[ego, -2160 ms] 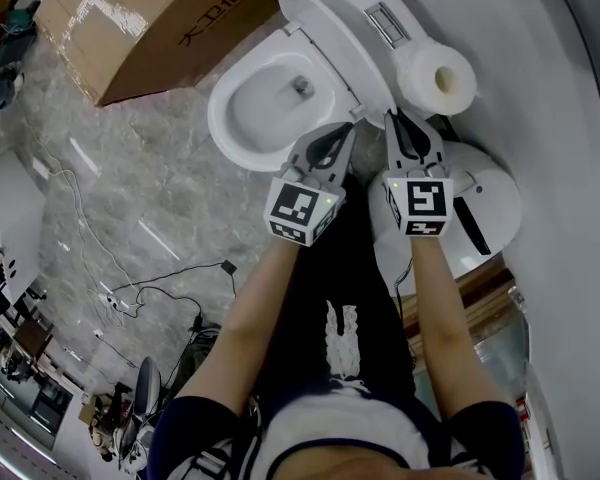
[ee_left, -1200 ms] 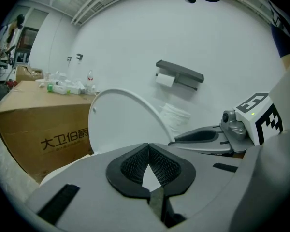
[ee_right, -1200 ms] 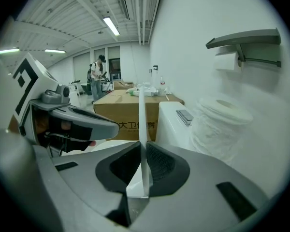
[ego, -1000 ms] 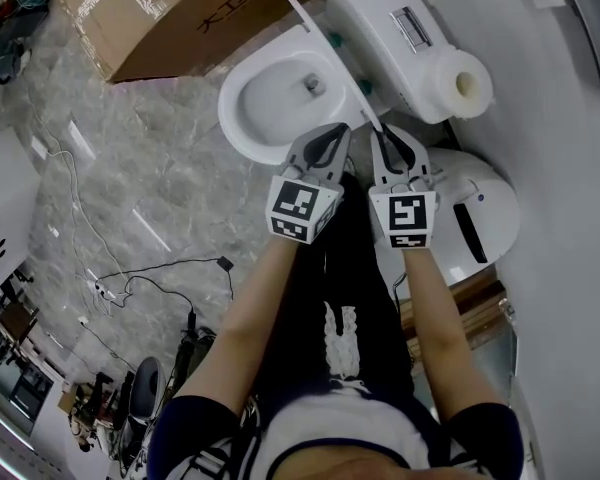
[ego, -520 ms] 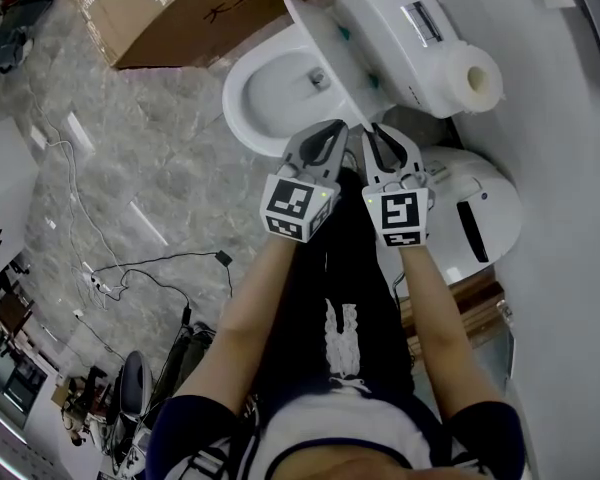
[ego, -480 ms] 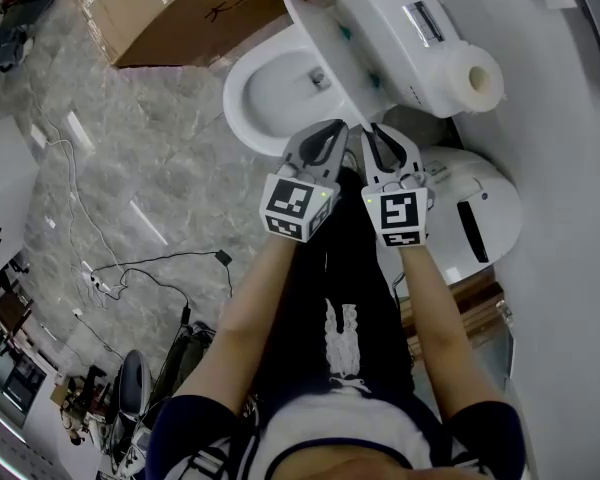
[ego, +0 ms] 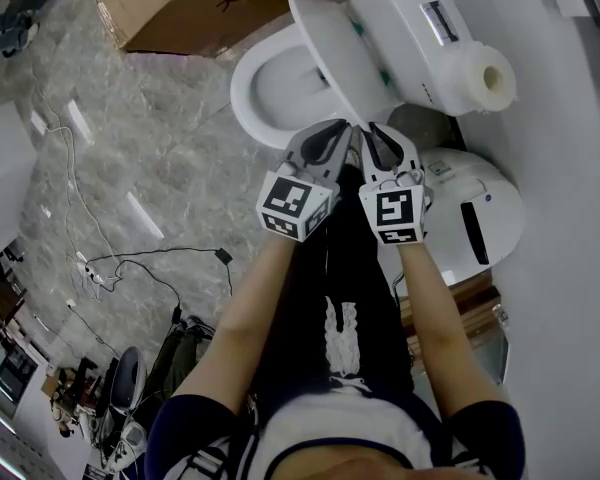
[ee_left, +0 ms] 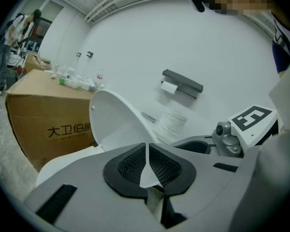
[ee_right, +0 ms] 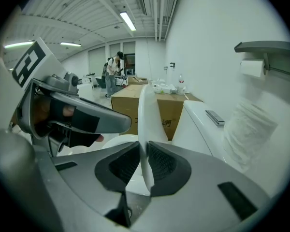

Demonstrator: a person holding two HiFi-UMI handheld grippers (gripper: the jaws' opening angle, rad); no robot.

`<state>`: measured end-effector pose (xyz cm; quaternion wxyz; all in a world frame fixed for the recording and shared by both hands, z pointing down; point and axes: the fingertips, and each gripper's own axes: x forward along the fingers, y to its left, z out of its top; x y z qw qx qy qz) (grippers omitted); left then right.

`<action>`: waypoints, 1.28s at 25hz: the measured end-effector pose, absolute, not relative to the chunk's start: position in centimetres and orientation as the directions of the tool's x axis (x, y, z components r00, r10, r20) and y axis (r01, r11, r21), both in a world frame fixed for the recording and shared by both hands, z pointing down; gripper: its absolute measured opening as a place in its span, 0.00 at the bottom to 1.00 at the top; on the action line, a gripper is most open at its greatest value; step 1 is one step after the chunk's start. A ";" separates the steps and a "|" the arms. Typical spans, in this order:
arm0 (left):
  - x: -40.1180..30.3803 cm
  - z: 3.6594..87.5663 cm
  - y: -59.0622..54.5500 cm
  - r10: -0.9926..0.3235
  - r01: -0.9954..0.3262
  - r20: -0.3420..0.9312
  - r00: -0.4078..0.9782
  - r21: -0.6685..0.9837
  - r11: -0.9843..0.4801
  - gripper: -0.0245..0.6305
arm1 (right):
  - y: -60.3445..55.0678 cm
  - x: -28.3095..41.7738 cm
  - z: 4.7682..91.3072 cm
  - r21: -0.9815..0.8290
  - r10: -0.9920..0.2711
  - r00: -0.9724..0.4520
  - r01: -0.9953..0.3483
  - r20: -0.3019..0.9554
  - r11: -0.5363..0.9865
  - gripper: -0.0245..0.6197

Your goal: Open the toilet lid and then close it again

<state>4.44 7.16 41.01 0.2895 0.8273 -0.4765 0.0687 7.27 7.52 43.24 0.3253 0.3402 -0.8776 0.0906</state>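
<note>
Two grippers at the toilet (ego: 248, 98): right gripper (ego: 368, 130) fingers pinch the half-raised lid (ego: 342, 60) by its rim, likely steering its swing; left gripper (ego: 346, 128) fingers pressed together, empty.

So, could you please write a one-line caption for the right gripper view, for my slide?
Right gripper clamps the edge of the raised toilet lid, cardboard box behind.
</note>
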 end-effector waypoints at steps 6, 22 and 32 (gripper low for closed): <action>3.9 41.2 7.5 -0.742 -0.822 0.397 0.540 0.436 -0.365 0.12 | 8.1 6.4 43.6 0.079 -0.527 -0.563 -0.632 0.637 0.771 0.10; 2.5 41.5 8.4 -0.746 -0.807 0.391 0.540 0.490 -0.328 0.14 | 9.7 4.3 44.8 0.069 -0.466 -0.586 -0.572 0.662 0.817 0.11; 1.0 42.8 9.4 -0.742 -0.807 0.419 0.523 0.525 -0.272 0.14 | 11.0 2.7 45.9 0.060 -0.411 -0.595 -0.519 0.691 0.853 0.13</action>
